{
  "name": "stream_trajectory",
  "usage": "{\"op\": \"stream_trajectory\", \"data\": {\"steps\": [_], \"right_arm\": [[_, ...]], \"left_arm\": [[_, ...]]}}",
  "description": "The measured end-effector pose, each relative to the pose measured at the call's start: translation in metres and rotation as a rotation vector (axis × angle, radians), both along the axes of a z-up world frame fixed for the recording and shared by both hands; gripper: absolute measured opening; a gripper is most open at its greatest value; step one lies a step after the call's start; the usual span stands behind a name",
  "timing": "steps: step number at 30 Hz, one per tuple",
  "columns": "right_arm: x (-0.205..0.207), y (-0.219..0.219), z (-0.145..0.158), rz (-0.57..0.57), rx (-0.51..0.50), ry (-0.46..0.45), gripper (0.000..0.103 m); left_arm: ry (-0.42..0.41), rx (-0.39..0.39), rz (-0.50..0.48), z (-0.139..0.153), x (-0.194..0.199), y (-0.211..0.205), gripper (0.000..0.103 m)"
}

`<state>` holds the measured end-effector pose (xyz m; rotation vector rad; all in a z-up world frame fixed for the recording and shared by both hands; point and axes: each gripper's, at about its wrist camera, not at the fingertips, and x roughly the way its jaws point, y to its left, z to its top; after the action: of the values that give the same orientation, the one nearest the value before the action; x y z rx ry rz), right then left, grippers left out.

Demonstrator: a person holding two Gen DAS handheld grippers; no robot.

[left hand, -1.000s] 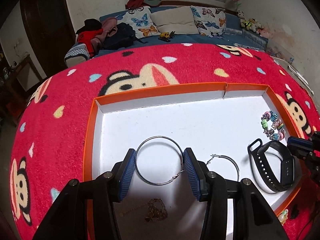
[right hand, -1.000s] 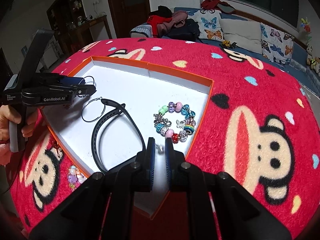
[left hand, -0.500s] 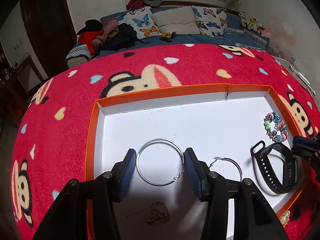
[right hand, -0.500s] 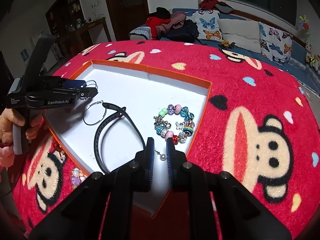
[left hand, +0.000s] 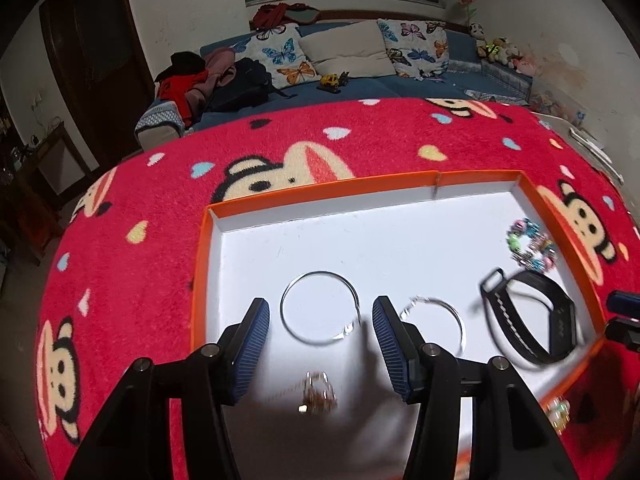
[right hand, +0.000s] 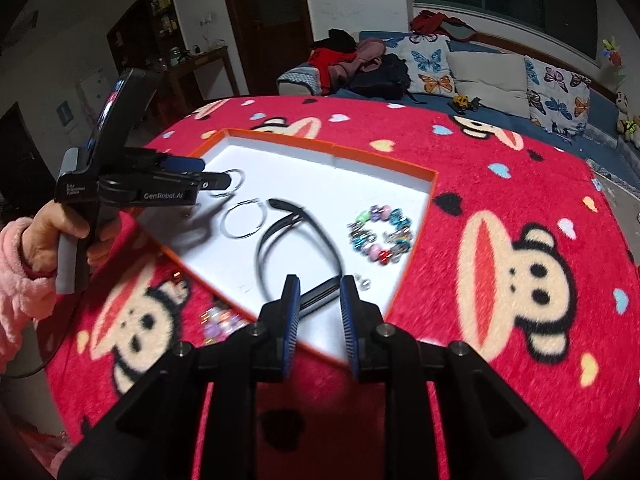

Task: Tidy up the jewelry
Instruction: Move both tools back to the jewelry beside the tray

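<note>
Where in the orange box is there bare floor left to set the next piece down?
The widest bare patch in the orange box is the far half, between the back wall and the large hoop. Another lies between that hoop and the left wall. The right side is crowded: small hoop, black band, bead bracelet. A gold chain occupies the near edge.

Orange-rimmed tray (left hand: 202, 264), white floor, on red monkey-print blanket (left hand: 132, 208). Contents: large silver hoop (left hand: 320, 308), ahead of and between the spread fingers of the left claw (left hand: 320, 330); second hoop (left hand: 440, 322) just right; black wristband (left hand: 528, 320) further right; bead bracelet (left hand: 532, 250) beyond it; gold chain (left hand: 316, 394), blurred, nearest. Right claw (left hand: 624, 316) at tray's right edge.
</note>
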<state>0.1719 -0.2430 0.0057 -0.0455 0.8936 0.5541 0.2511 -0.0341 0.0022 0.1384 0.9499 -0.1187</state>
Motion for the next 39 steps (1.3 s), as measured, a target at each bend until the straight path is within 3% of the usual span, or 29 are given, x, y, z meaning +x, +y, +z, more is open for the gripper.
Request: {"op": "stream_trajectory", "data": {"steps": [8,13,15,20,28,39], "right_arm": [[-0.03,0.006,-0.003,0.01,0.02,0.014,0.022],[-0.042,0.005,-0.005,0.004,0.033,0.025,0.023],[-0.046,0.006,-0.007,0.005,0.036,0.027,0.023],[-0.052,0.008,-0.01,0.008,0.044,0.037,0.024],[-0.054,0.008,-0.015,0.009,0.054,0.049,0.025],[-0.052,0.007,-0.022,0.021,0.074,0.079,0.025]], "left_arm": [[-0.006,-0.032,-0.01,0.017,-0.064,0.009,0.058],[0.005,-0.047,-0.017,0.01,-0.112,0.011,0.058],[-0.018,-0.015,-0.03,0.008,-0.132,0.006,0.057],[-0.008,-0.052,-0.033,-0.002,-0.156,0.001,0.057],[-0.006,-0.121,-0.049,-0.012,-0.153,-0.011,0.051],[-0.004,-0.133,-0.073,-0.025,-0.136,-0.024,0.032]]}}
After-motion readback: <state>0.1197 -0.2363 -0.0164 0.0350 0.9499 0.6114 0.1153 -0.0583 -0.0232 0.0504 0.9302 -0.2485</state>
